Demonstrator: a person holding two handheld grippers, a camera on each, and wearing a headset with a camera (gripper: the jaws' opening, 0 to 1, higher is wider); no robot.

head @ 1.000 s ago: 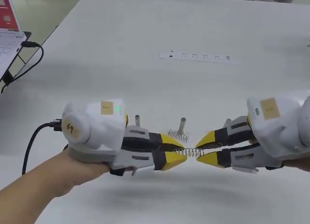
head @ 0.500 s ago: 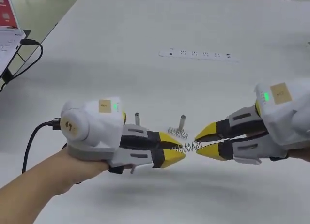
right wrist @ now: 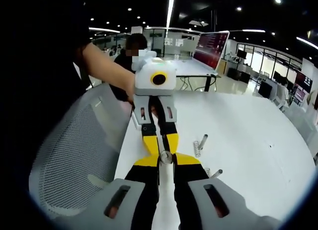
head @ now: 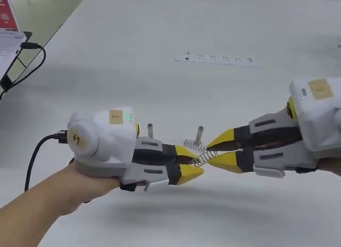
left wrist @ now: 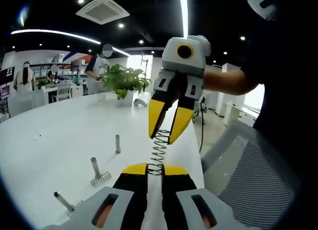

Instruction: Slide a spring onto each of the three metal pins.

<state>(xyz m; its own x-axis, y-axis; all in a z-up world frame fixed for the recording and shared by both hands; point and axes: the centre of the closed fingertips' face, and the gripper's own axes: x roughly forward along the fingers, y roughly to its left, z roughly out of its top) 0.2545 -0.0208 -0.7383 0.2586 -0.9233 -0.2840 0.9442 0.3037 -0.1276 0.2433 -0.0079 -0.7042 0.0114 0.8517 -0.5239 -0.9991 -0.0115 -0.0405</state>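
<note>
In the head view a thin steel spring (head: 204, 157) hangs in the air between my two grippers. My left gripper (head: 192, 165) points right and is shut on one end of it. My right gripper (head: 211, 154) points left, jaws closed around the other end. In the left gripper view the spring (left wrist: 159, 149) rises from my left gripper (left wrist: 155, 169) into the right gripper (left wrist: 164, 137). In the right gripper view the spring (right wrist: 165, 157) shows end-on in my right gripper (right wrist: 166, 161). Two metal pins (head: 150, 130) (head: 200, 134) stand just behind. A second spring (head: 194, 146) lies by the nearer pin.
A white power strip (head: 217, 59) lies farther back on the white table (head: 133, 71). A laptop (head: 9, 31) and a black cable (head: 32, 60) sit at the far left. Three pins (left wrist: 118, 143) (left wrist: 94, 166) (left wrist: 62, 200) stand in a row in the left gripper view.
My right gripper has moved left, closer to the left gripper, so less of the spring shows between them and it now tilts. The left gripper has stayed in place.
</note>
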